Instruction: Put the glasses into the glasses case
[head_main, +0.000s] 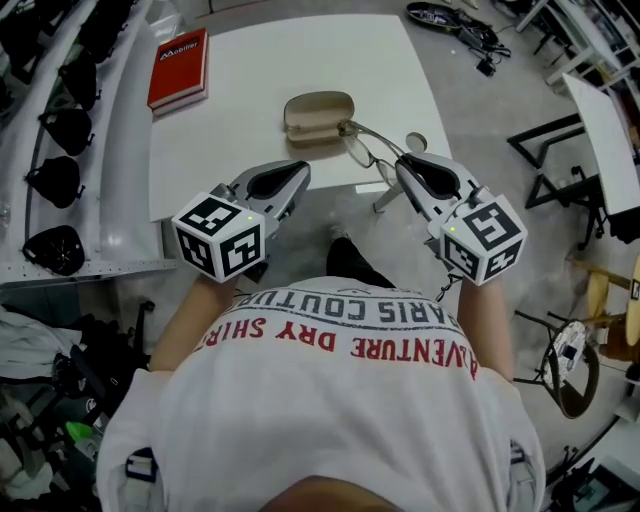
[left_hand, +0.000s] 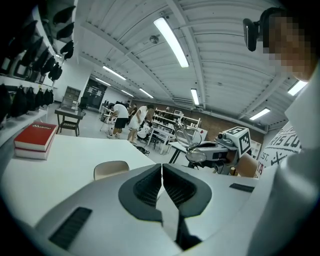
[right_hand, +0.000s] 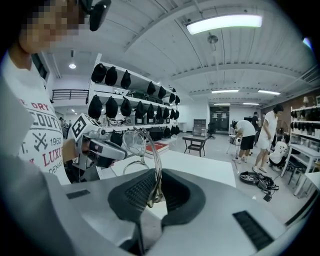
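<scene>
Just ahead of the person's chest, at about eleven o'clock, the left tongs (head_main: 296, 174) are carried with their jaws pressed together and nothing between them. They are judged to be kept free for work on the case.

At about one o'clock the right tongs (head_main: 403, 164) are held at a similar height. The glasses (head_main: 362, 150) are pinched in them by the end of one temple arm, which is seen nipped between the jaws in the right gripper view. By that thin grip the frame is left sticking out ahead of the tongs, over the near edge of the tabletop (head_main: 250, 110). The lenses are thus left untouched and can be led toward the case. Both arms appear to be unfolded, so the frame would probably have to be folded before it fits.

Farther on, at twelve o'clock, the glasses case (head_main: 318, 112) is seen lying on the tabletop, just beyond the glasses. Its lid appears to be down, though this cannot be told for certain. If it is shut, it must be opened first, and the left tongs are well placed for that.

At ten o'clock from the case, toward the far-left corner, a red book (head_main: 180, 68) is laid flat, well apart from the working path.
</scene>
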